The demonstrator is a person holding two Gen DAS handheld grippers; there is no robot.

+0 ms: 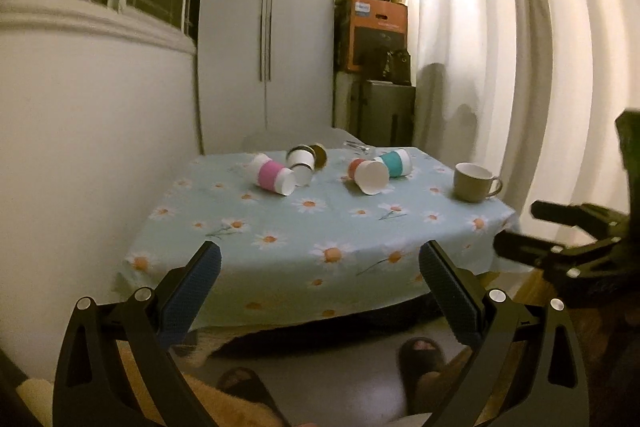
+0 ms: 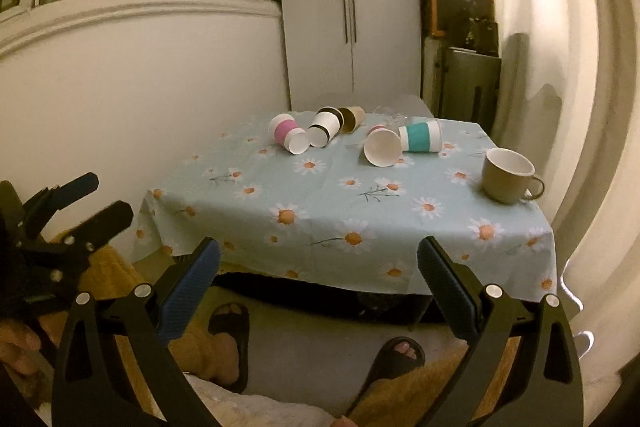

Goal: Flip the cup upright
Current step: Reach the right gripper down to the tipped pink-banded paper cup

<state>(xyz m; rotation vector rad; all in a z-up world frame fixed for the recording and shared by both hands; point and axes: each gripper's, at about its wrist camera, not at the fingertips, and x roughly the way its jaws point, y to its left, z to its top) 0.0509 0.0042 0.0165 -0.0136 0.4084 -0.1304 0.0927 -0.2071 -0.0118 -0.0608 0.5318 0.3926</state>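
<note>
paper cups down on the daisy cloth, both grippers held back

paper, mostly: five cups lie on their sides at the far half of the pale blue daisy-print tablecloth (image 2: 320, 203). from the left there is a white paper cup with a pink sleeve (image 2: 288, 135), a white cup with dark rims (image 2: 325, 127), a brown cup (image 2: 351, 119) behind it, a plain white cup with a coral band (image 2: 382, 146) whose open mouth faces the cameras, and a white cup with a teal sleeve (image 2: 421, 135) just beside it. an olive-beige ceramic mug (image 2: 508, 175) already stands upright near the right edge.

the left gripper (image 1: 320, 287) and the right gripper (image 2: 318, 285) both hover short of the near table edge, well apart from every cup, fingers spread wide and holding nothing.

the coral-banded cup's long axis runs roughly toward the grippers, mouth first. it lies ahead and slightly right of the right gripper, probably the nearer one for it and the teal cup; the pink cup suits the left.
</note>
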